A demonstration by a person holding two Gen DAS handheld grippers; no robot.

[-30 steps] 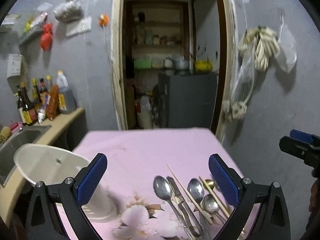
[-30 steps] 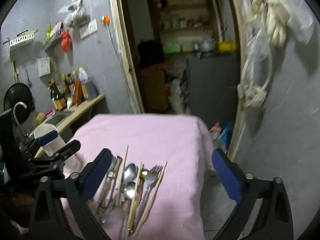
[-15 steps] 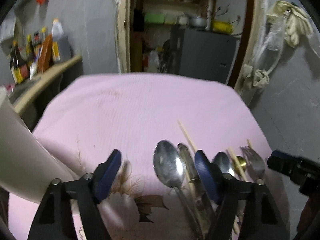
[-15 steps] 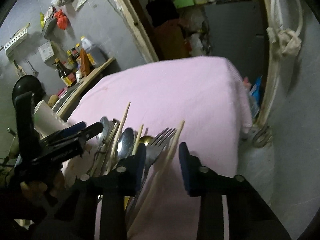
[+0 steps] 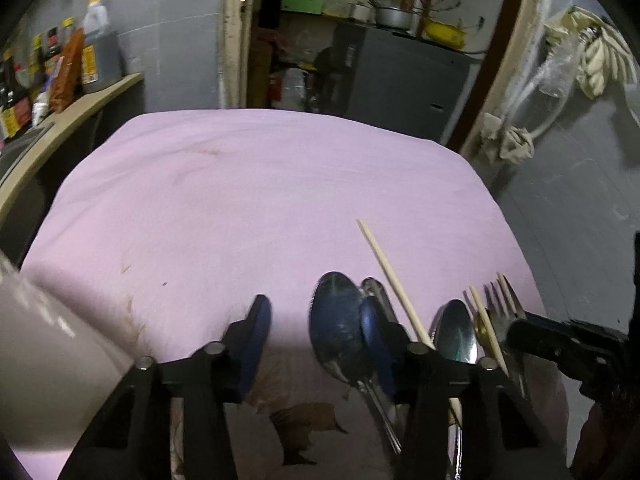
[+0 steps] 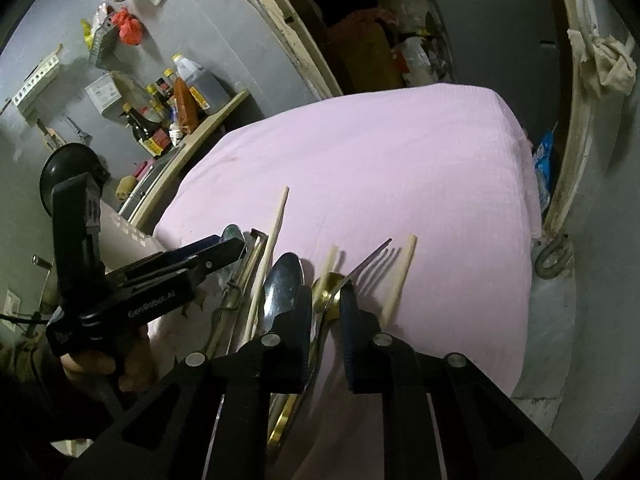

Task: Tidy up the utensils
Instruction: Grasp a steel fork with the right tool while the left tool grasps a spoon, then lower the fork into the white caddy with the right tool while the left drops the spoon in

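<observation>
Here you have both tongs down over the row of utensils that lies near the front edge of the pink-covered desk [image 5: 256,184]. Your left tongs [image 5: 316,334] are closing, but there is a wide gap yet; the right pad sits on or just over the bowl of the large steel spoon [image 5: 334,320], while the left pad is over bare cloth. Nothing is gripped there, and I cannot tell whether the pad touches the spoon.

Your right tongs [image 6: 325,322] are closing too and are nearly together. The gold-coloured spoon [image 6: 326,286] and the neck of the fork [image 6: 370,256] run into the narrow gap between the pads — I judge that one of them is being taken, but whether the pads already press on the metal I cannot tell.

The utensils lie side by side with heads pointing away from you: a long chopstick [image 5: 394,284], a smaller steel spoon [image 5: 456,332], another chopstick [image 6: 398,280] at the right end. This parallel order gives each handle its own lane, so you can take one piece without disturbing the others. The white holder [image 5: 48,364] stands just at the left — probably the place where the pieces should go. Two tools working so near could knock a chopstick out of line.
</observation>
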